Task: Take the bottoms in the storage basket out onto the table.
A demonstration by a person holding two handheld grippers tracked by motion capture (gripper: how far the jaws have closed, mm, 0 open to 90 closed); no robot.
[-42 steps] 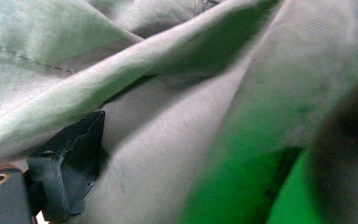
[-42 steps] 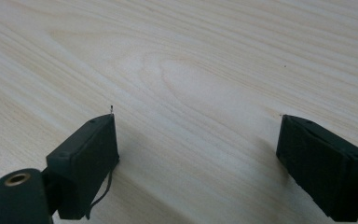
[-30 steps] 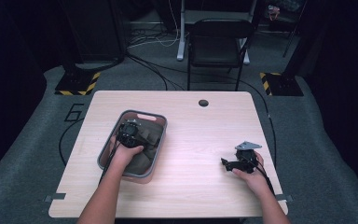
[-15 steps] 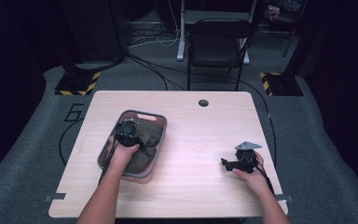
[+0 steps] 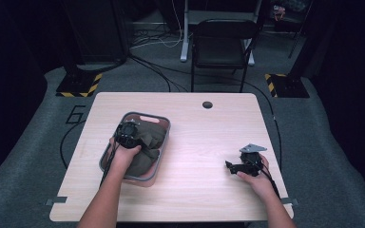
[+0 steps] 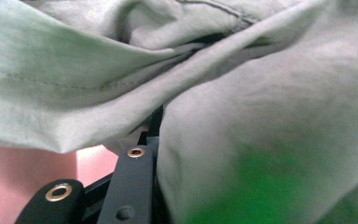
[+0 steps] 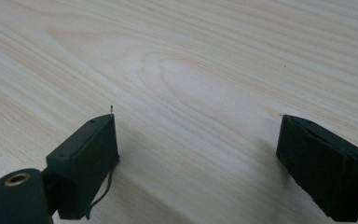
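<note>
An olive-green cloth (image 5: pixel 150 138) lies bunched in a grey basket (image 5: pixel 166 127) on the left half of the wooden table (image 5: pixel 199 137). My left gripper (image 5: pixel 127 134) is down inside the basket, on top of the cloth. In the left gripper view the cloth (image 6: pixel 261 121) presses close all round, and a fold is pinched where the one visible jaw of the left gripper (image 6: pixel 154 128) disappears into it. My right gripper (image 5: pixel 233 167) rests on the bare table at the right. Its jaws stand wide apart on the wood, and the right gripper (image 7: pixel 198 158) holds nothing.
A round cable hole (image 5: pixel 207 104) sits near the table's far edge. A black folding chair (image 5: pixel 223 42) stands behind the table. Cables run over the grey floor (image 5: pixel 157 71), and yellow-black striped bases (image 5: pixel 78 84) flank the table. Bare wood lies between the basket and the right gripper.
My left gripper has shifted slightly to the left over the cloth in the basket. The right gripper has stayed where it was.
</note>
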